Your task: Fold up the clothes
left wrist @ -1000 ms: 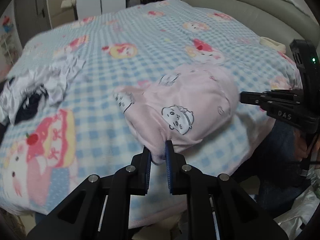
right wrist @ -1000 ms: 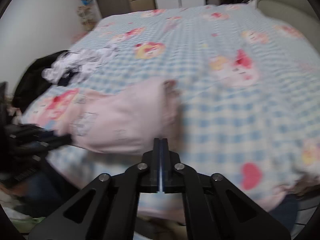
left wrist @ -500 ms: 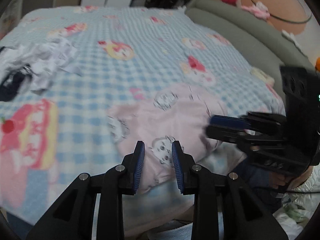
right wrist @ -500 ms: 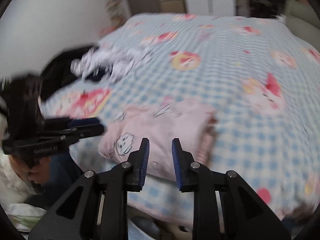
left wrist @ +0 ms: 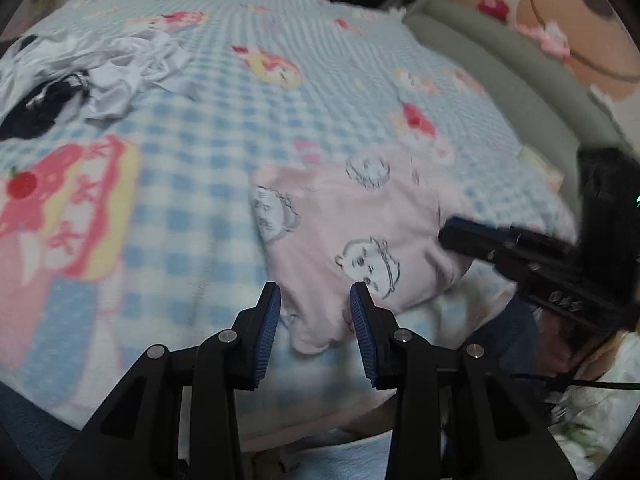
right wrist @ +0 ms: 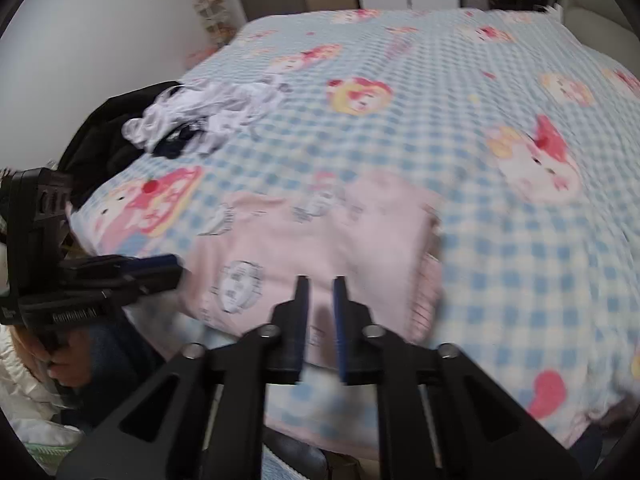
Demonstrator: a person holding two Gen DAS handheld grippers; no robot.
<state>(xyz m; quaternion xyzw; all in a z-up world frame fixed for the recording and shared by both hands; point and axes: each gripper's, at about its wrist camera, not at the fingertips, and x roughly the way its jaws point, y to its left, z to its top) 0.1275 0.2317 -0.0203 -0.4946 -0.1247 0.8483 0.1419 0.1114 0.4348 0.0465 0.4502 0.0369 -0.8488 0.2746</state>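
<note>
A folded pink garment (left wrist: 360, 236) with cartoon faces lies near the front edge of the bed; it also shows in the right wrist view (right wrist: 320, 248). My left gripper (left wrist: 315, 300) is open, its tips just above the garment's near corner, holding nothing. My right gripper (right wrist: 320, 292) is open with a narrow gap, over the garment's near edge, empty. Each gripper shows in the other's view: the right one (left wrist: 520, 256) at the garment's right side, the left one (right wrist: 100, 280) at its left side.
The bed has a blue checked blanket (left wrist: 208, 168) with cartoon prints. A crumpled pile of white and dark clothes (left wrist: 80, 84) lies at the far left, also seen in the right wrist view (right wrist: 200, 116). A grey headboard (left wrist: 500, 64) runs along the right.
Both grippers have let go of the pink garment and opened. It now lies flat and folded on the bed. Both grippers have drawn back a little towards the bed's front edge.
</note>
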